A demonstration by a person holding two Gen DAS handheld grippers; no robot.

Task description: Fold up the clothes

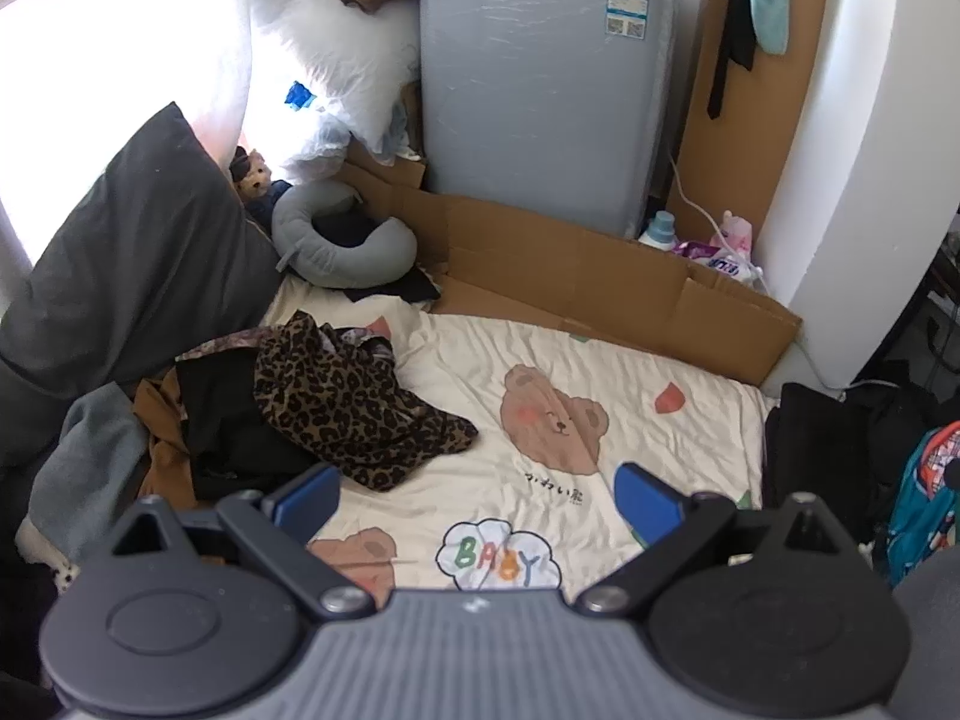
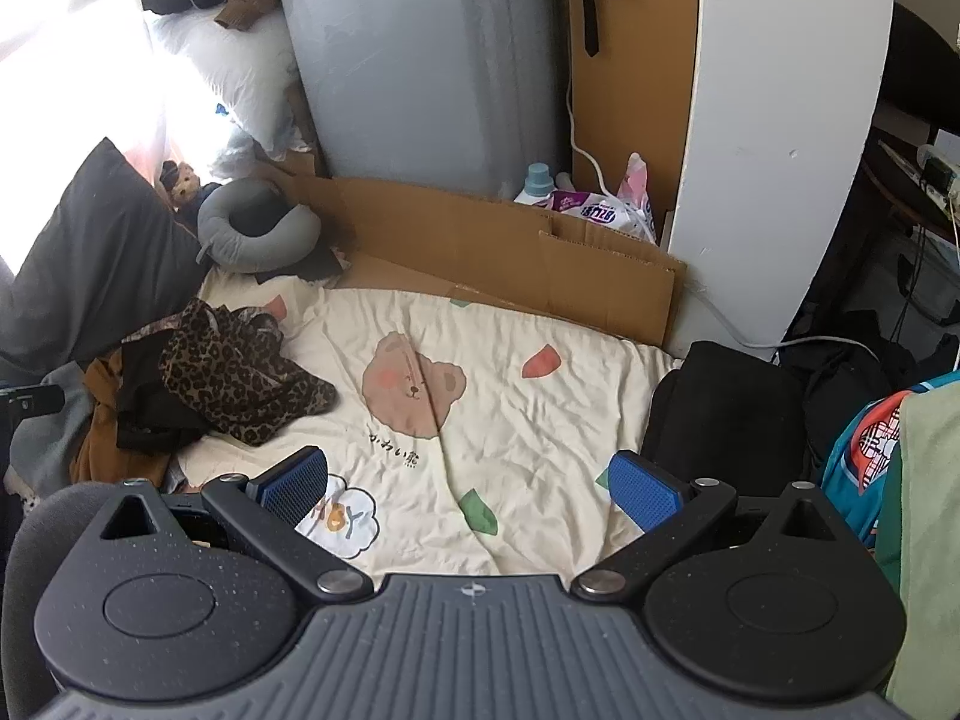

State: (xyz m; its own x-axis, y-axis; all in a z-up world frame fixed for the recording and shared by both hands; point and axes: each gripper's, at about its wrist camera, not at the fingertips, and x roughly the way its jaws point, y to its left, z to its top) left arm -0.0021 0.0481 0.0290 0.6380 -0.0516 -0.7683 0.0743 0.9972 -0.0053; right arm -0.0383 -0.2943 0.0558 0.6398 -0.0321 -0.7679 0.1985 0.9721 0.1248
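Hovering above the bed, the left claw (image 1: 477,495) and the right claw (image 2: 468,483) both have their blue pads spread wide with nothing between them, so no garment is in hand yet — this looks like the very start, the step of choosing a piece to fold. The clothes pile (image 1: 252,414) sits at the left edge of the bed: a leopard-print garment (image 1: 354,402) draped on top, a black piece (image 1: 222,420) and a brown one (image 1: 159,438) under and beside it, all crumpled together. The next move, as I judge it, calls for a reach to the left to pinch the leopard piece by an edge and drag it onto the open middle of the sheet — lifting it cleanly may be tricky, since it overlaps the black one. The cream bedsheet (image 2: 516,420), printed with bears, is wrinkled but bare in the centre. Around it the room is crowded: a dark pillow (image 1: 138,264) on the left, a grey neck pillow (image 1: 336,246) behind the pile, flattened cardboard (image 1: 600,276) along the far side, a tall grey appliance (image 1: 540,90) beyond it, and a black bag (image 2: 726,408) at the right edge.
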